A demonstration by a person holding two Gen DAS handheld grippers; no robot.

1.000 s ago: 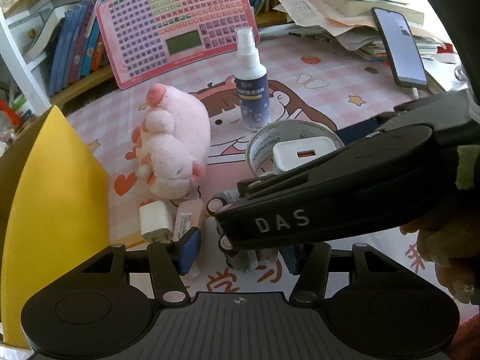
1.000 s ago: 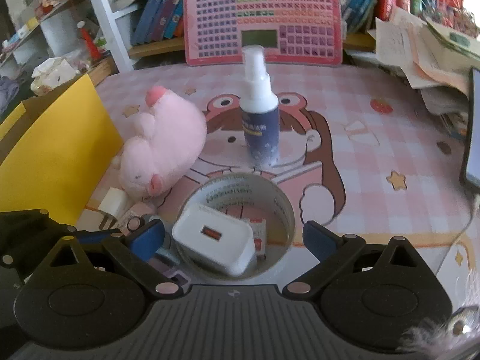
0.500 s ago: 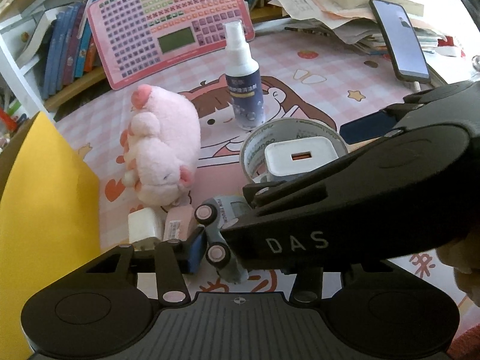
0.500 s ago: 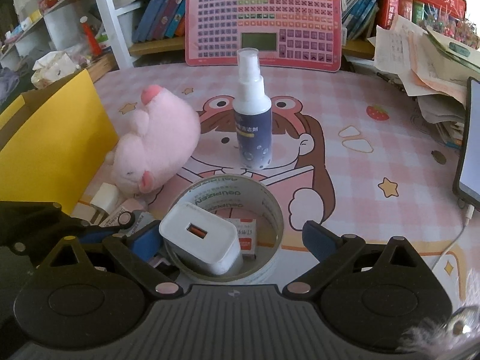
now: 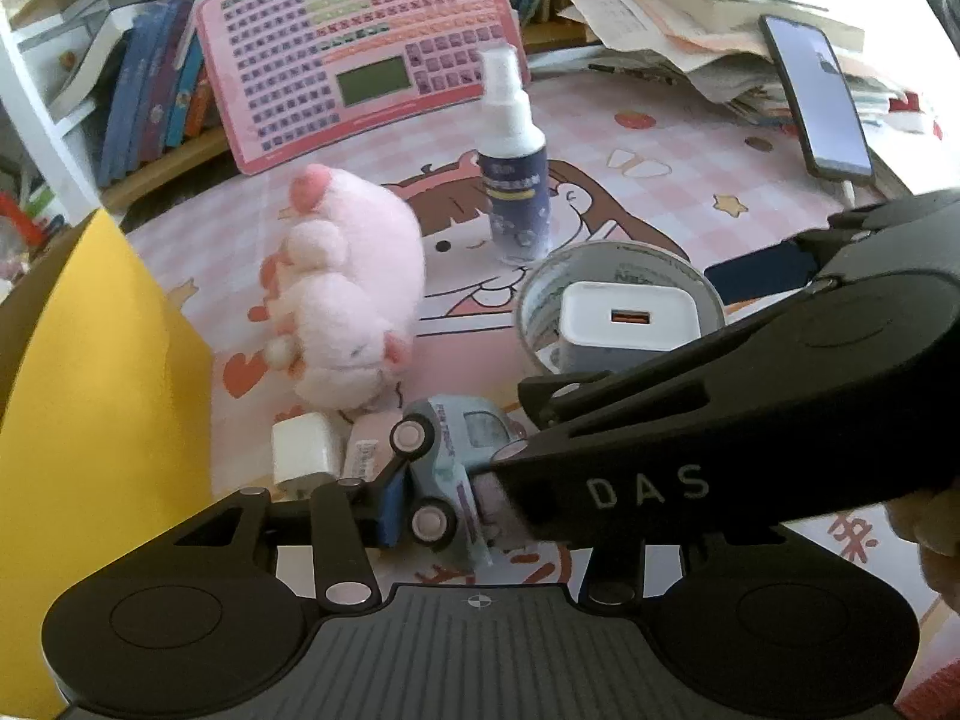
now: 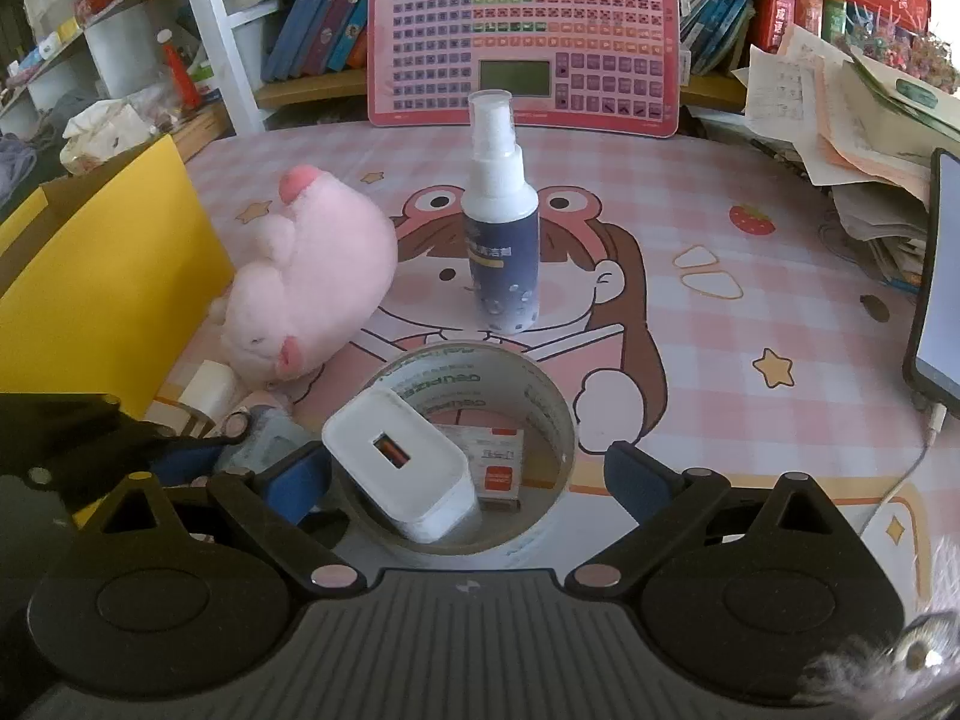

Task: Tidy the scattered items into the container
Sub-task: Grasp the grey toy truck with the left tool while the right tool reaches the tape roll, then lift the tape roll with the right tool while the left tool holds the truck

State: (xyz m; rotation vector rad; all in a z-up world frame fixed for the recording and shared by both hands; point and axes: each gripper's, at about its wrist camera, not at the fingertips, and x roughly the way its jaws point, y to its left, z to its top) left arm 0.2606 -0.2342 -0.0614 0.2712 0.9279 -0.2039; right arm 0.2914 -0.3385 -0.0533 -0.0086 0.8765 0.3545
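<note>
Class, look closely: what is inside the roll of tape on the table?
Inside the tape roll a white charger leans on its rim, beside a small orange-and-white packet. The charger hides whatever lies beneath it.

White "DAS" lettering on the right tongs' (image 5: pixel 750 276) black body; tape roll (image 6: pixel 480 387) print blurred.

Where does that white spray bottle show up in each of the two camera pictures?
Left wrist view: the spray bottle stands upright, upper middle, just behind the tape roll.
Right wrist view: the spray bottle stands upright at centre, again just behind the tape roll.
Shared landmark: the pink keyboard toy leaning behind the bottle in both.
</note>
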